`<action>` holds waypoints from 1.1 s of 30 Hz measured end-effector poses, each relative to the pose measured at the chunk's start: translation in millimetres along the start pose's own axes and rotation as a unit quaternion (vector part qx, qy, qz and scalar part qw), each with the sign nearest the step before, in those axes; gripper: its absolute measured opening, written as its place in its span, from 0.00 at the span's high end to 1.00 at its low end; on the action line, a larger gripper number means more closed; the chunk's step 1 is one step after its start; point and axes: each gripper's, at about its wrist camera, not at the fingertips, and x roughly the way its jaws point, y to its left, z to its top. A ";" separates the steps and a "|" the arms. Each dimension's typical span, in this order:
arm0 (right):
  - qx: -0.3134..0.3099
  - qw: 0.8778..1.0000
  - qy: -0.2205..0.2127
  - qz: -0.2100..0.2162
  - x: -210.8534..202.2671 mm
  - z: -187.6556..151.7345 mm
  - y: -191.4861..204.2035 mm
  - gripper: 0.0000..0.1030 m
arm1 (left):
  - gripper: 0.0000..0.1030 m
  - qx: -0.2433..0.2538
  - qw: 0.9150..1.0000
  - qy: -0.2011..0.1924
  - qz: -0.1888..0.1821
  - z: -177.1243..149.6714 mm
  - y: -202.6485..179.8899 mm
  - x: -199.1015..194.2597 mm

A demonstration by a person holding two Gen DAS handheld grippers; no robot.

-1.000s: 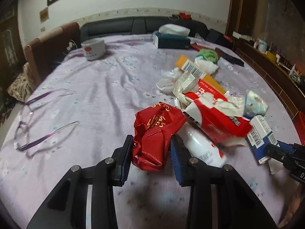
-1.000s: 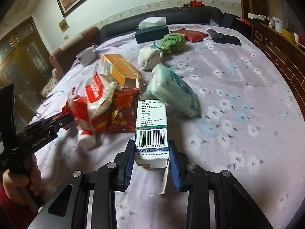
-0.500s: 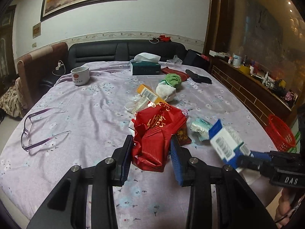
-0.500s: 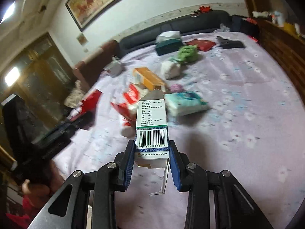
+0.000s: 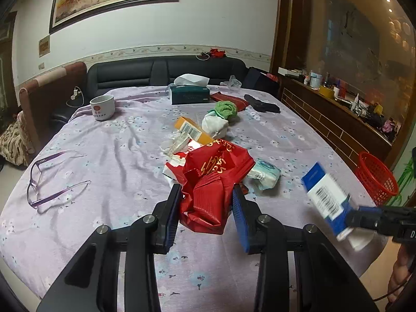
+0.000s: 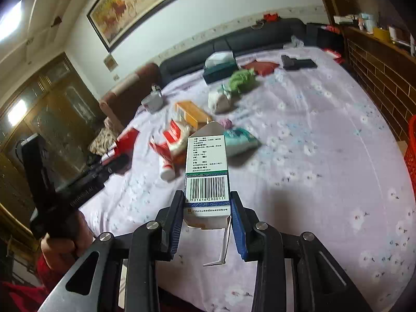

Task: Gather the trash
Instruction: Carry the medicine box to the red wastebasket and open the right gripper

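Above the lilac-clothed bench (image 5: 109,140), the left gripper (image 5: 206,214) clamps a crumpled red wrapper (image 5: 210,182), lifted clear of the litter pile, while the right gripper (image 6: 205,214) pinches a barcoded medicine box (image 6: 206,171) nearer the red basket (image 5: 377,179).

Your left wrist camera looks forward and down along its claw (image 5: 205,208), close above the near edge of the desk (image 5: 104,156), facing the sofa (image 5: 166,74). Your right wrist camera sits further right, angled leftward. Both share the desk's middle, the tissue box (image 5: 189,95) and the painting (image 6: 145,7).
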 end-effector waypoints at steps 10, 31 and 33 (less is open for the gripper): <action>-0.005 0.998 -0.040 -0.045 -16.3 1.5 -6.4 0.64 | 0.65 0.015 1.000 0.001 -0.019 4.4 -18.1 3.6; 0.085 0.981 -0.134 -0.114 -105.6 -1.7 -88.3 0.64 | 0.65 0.102 0.988 0.034 -0.112 14.5 -139.4 33.6; 0.100 0.977 -0.144 -0.120 -118.5 -4.0 -102.5 0.64 | 0.65 0.113 0.984 0.042 -0.129 15.9 -156.5 38.8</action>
